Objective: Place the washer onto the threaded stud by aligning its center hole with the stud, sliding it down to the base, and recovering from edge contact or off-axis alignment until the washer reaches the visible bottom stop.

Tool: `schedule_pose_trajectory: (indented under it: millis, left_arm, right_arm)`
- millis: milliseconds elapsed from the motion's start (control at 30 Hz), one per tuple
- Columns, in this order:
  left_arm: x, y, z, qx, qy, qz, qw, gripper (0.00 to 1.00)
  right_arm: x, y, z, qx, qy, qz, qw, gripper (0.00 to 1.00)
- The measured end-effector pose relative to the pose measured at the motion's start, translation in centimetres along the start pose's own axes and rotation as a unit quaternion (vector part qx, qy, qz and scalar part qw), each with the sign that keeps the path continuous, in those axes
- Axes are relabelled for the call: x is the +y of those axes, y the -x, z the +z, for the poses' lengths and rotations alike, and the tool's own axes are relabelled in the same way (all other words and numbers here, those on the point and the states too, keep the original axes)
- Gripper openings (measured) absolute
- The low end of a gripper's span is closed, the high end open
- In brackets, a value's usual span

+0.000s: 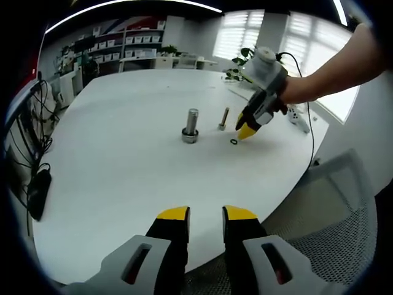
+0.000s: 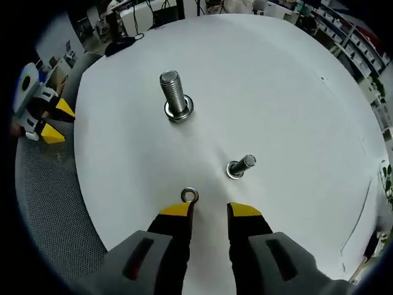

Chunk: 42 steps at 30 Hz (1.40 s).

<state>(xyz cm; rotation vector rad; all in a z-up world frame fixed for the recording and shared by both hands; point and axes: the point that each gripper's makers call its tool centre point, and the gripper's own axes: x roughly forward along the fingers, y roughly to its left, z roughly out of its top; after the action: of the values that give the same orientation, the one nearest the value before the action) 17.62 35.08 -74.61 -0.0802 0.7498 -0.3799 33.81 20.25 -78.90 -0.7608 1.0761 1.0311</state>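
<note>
A small dark washer (image 1: 234,142) lies flat on the white table (image 1: 123,172); in the right gripper view the washer (image 2: 189,195) sits just beyond my right gripper's left fingertip, outside the gap. My right gripper (image 2: 210,211) is open and holds nothing; a hand holds the right gripper (image 1: 245,128) low over the table. A thin threaded stud (image 2: 241,166) stands to the right of the washer. A thicker stud (image 2: 175,93) with a ring at its base stands farther off. My left gripper (image 1: 207,215) hovers open at the near table edge, also seen as left gripper (image 2: 58,121).
A grey mesh chair (image 1: 331,215) stands at the table's near right edge. A black object and cables (image 1: 38,190) lie at the left edge. A white power strip (image 1: 299,118) rests at the far right. Shelves and desks line the back of the room.
</note>
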Motion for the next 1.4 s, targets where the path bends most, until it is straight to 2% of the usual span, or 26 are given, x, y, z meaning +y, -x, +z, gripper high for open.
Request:
schedule_pose_trajectory:
  millis: [100,300,433,633,767,1267,1400]
  left_arm:
    - [0.0,0.0,0.0,0.001,-0.002,0.000,1.0000,0.19]
    - [0.0,0.0,0.1,-0.002,-0.001,0.001,1.0000,0.19]
    - [0.1,0.0,0.1,-0.002,-0.001,0.002,1.0000,0.19]
    - [0.2,0.1,0.2,-0.005,0.001,0.006,1.0000,0.19]
    - [0.2,0.1,0.2,-0.005,0.000,0.007,1.0000,0.19]
    - [0.2,0.1,0.3,-0.009,0.001,0.003,1.0000,0.19]
    - [0.1,0.0,0.2,-0.008,0.000,0.003,1.0000,0.19]
  right_arm:
    - [0.7,-0.2,-0.2,0.006,0.023,0.003,0.9997,0.26]
    - [1.5,-0.7,0.0,0.003,0.027,0.010,0.9996,0.26]
    - [2.1,-1.0,0.0,0.015,0.047,0.016,0.9986,0.25]
    - [1.9,-1.0,0.2,0.011,0.039,0.016,0.9990,0.25]
    - [2.0,-1.0,0.3,0.011,0.050,0.019,0.9985,0.25]
    - [1.4,-1.3,0.7,0.043,0.039,0.019,0.9981,0.16]
    - [1.5,-1.4,0.7,0.048,0.057,0.016,0.9971,0.16]
